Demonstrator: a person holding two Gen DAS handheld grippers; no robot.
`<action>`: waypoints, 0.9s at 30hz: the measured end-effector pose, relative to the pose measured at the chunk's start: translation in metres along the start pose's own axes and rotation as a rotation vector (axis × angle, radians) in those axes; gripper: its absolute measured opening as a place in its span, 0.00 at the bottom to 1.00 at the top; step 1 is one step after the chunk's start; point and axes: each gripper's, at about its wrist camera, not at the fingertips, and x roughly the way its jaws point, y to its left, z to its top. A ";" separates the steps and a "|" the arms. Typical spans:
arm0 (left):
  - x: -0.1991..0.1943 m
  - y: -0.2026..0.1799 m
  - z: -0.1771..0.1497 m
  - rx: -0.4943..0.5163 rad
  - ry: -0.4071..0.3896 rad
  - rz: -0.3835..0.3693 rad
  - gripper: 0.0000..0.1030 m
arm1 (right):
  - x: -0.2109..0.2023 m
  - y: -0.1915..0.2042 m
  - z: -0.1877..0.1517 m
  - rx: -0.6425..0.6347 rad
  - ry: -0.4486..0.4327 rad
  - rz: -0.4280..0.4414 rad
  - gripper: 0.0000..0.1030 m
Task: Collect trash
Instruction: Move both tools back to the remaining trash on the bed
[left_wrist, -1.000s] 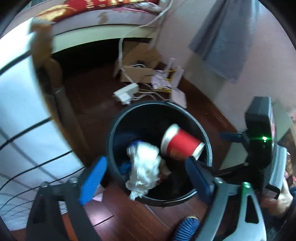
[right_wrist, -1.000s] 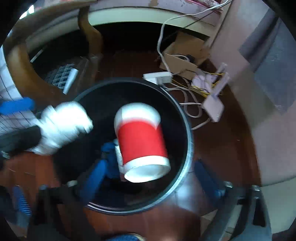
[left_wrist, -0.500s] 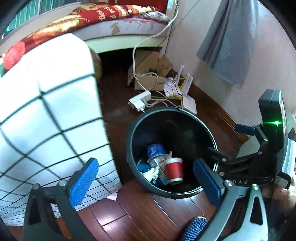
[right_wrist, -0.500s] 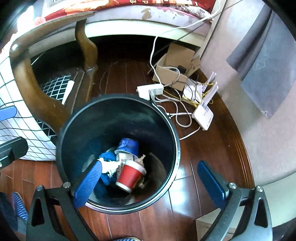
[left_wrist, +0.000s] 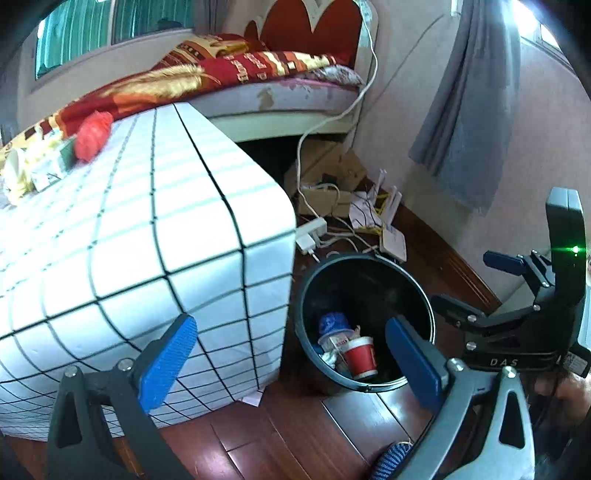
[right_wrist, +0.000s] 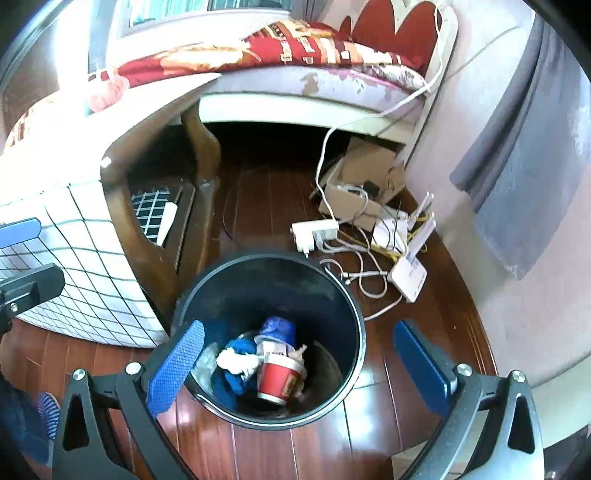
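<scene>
- Left gripper (left_wrist: 291, 354) — jaws spread wide, nothing between the blue pads; it hovers above the floor beside the bin.
- Right gripper (right_wrist: 303, 365) — also spread wide and empty, over the bin's mouth.
- Black trash bin (right_wrist: 354, 325) stands on the wooden floor (right_wrist: 258, 206), just beside the checkered table cloth (left_wrist: 140, 236) at its 9 o'clock.
- Red paper cup (right_wrist: 277, 382) lies tilted at the bin's bottom, touching a white crumpled tissue (right_wrist: 236, 362) at its 10 o'clock and blue wrapping (right_wrist: 279, 328) at 12.
- Power strip (right_wrist: 314, 232) and tangled cables lie at the bin's 1 o'clock.
</scene>
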 end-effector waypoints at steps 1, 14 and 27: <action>-0.001 0.001 0.002 -0.002 -0.008 0.004 1.00 | -0.004 0.002 0.003 -0.004 -0.010 0.002 1.00; -0.034 0.041 0.014 -0.045 -0.096 0.065 1.00 | -0.031 0.048 0.032 -0.086 -0.102 0.057 1.00; -0.066 0.123 0.016 -0.171 -0.162 0.157 1.00 | -0.043 0.104 0.090 0.004 -0.208 0.271 1.00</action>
